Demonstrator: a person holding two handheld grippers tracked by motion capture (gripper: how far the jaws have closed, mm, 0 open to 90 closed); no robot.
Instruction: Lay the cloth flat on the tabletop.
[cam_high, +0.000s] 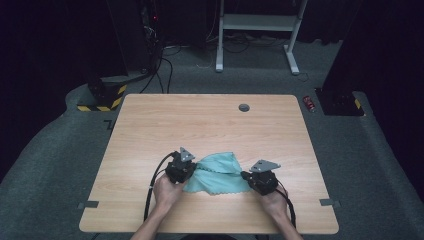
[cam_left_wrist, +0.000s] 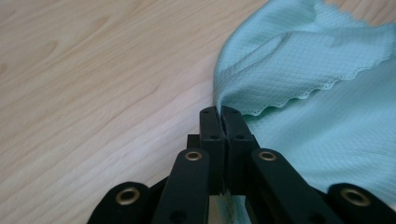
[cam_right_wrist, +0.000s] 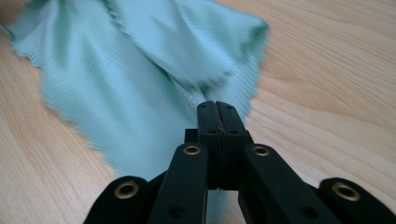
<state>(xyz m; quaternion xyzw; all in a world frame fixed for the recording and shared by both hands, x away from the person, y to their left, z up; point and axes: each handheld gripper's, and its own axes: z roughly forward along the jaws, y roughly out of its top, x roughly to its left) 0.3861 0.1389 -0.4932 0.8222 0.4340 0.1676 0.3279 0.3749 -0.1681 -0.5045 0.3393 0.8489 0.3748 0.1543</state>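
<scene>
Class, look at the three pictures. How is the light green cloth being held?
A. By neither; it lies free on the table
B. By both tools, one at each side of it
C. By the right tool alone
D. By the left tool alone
B: the left tool and the right tool each have their jaws closed on the cloth, one at each side in the high view.
</scene>
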